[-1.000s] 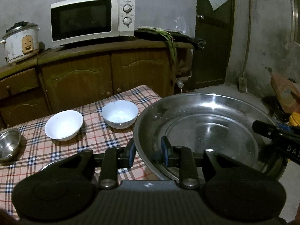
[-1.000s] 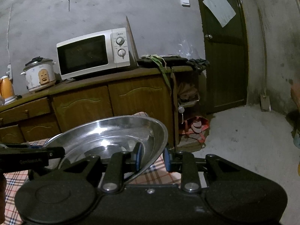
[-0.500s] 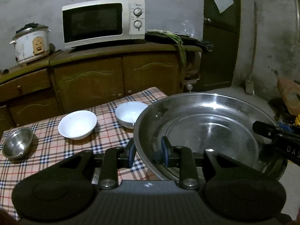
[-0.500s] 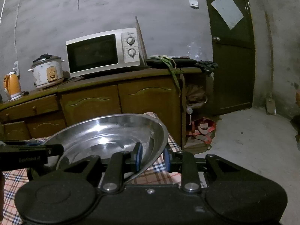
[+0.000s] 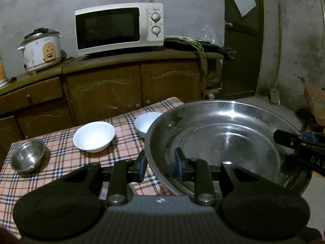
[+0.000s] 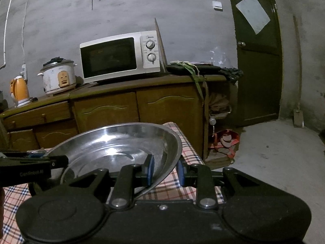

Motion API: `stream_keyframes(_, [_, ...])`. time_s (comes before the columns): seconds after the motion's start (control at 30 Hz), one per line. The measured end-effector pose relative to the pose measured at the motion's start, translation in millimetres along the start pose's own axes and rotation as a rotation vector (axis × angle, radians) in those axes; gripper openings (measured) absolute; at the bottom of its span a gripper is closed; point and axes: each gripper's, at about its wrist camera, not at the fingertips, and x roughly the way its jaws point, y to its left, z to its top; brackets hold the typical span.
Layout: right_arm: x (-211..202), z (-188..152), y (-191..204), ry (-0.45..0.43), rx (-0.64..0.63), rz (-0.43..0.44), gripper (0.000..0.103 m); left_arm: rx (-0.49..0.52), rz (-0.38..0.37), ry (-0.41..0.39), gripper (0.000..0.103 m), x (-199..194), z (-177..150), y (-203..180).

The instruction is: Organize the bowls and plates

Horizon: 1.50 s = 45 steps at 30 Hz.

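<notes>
A large steel basin [image 5: 227, 142] is held above the checked table [image 5: 61, 158] by both grippers. My left gripper [image 5: 160, 167] is shut on its left rim. My right gripper [image 6: 165, 171] is shut on its right rim; the basin also shows in the right wrist view [image 6: 121, 148]. On the table stand two white bowls, one in the middle [image 5: 93, 136] and one partly hidden behind the basin [image 5: 146, 122], and a small steel bowl [image 5: 28, 156] at the left.
A wooden cabinet [image 5: 121, 89] stands behind the table with a microwave [image 5: 119, 27] and a rice cooker [image 5: 41, 48] on it. An orange kettle [image 6: 18, 91] is at its left end. A dark door [image 6: 258, 61] and bare floor lie to the right.
Both grippers have lifted the basin and pulled back from the cabinet. The bowls on the table have slid right and up in the left wrist view, and the second white bowl is now partly hidden.
</notes>
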Motion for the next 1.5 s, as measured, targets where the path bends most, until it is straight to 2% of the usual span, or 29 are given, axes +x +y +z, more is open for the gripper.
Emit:
stream_keyframes(0.63, [5,-1,26,0.016,-0.030,0.048,0.031,-0.011,0.052,-0.006,0.029,-10,-5,20])
stream_keyframes(1.5, [19,-10,57,0.057,-0.067,0.109,0.032,-0.053,0.116,0.024,0.029,-14,-16,49])
